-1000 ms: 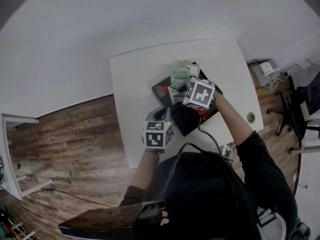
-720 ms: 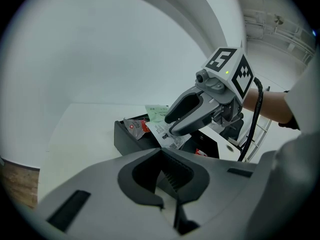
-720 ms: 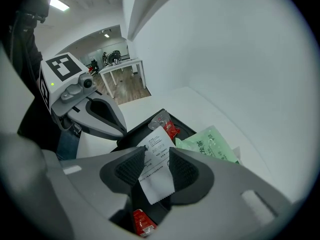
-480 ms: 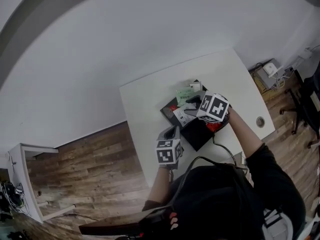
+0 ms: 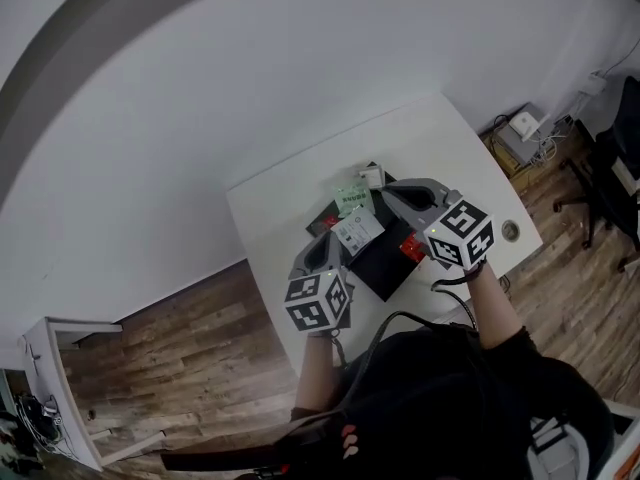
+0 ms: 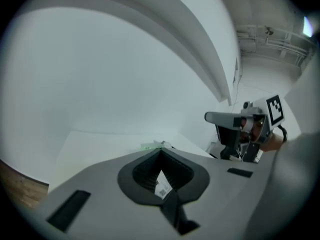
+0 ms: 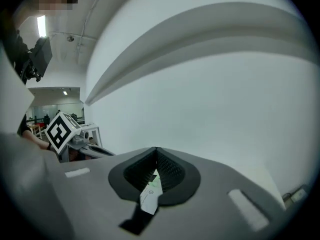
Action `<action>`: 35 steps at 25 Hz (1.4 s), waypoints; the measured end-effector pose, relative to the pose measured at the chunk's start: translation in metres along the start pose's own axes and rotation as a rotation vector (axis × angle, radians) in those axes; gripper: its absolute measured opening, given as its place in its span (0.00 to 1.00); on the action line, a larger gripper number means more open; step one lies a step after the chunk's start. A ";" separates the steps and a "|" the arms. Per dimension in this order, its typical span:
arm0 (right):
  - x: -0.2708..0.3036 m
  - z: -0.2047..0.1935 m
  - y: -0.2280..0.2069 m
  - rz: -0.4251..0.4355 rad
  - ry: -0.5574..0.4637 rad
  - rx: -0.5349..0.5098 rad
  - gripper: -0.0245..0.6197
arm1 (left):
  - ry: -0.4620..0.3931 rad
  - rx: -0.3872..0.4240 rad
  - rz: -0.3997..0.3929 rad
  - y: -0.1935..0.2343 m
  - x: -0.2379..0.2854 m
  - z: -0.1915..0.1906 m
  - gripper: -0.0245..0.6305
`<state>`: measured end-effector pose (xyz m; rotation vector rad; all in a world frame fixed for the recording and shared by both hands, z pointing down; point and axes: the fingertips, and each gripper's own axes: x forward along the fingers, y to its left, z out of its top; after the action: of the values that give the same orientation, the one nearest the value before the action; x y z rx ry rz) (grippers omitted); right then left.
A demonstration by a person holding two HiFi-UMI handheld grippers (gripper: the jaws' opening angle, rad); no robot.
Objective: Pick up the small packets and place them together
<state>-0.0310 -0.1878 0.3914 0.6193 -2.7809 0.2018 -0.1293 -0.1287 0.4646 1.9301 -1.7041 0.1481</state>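
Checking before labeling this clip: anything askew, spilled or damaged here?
Nothing stands out. The left gripper is shut on a white packet, the right gripper closing tight on a green-printed packet, both held up near the black tray.

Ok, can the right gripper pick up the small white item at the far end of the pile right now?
Probably not yet: the right gripper is shut on a green packet, so its jaws are full, though the small white item lies uncovered nearby.

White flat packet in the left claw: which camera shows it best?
Head view: the white flat packet shows most of its face. Left gripper view catches only a corner in the left claw; right gripper view misses it.
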 end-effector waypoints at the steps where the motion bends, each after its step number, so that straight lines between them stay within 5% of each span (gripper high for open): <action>1: -0.007 0.006 0.000 -0.032 -0.027 -0.004 0.04 | -0.034 0.008 -0.001 -0.003 -0.004 0.014 0.04; 6: -0.035 0.024 -0.009 -0.173 -0.120 0.001 0.04 | -0.141 0.091 -0.006 -0.022 -0.017 0.066 0.04; 12: -0.047 0.028 -0.006 -0.182 -0.151 0.006 0.04 | -0.162 0.185 -0.007 -0.041 -0.024 0.080 0.04; 35: -0.044 0.031 -0.010 -0.167 -0.150 0.011 0.04 | -0.142 0.197 -0.022 -0.048 -0.016 0.075 0.04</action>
<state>0.0041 -0.1858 0.3489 0.8993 -2.8524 0.1413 -0.1077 -0.1473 0.3792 2.1470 -1.8175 0.1809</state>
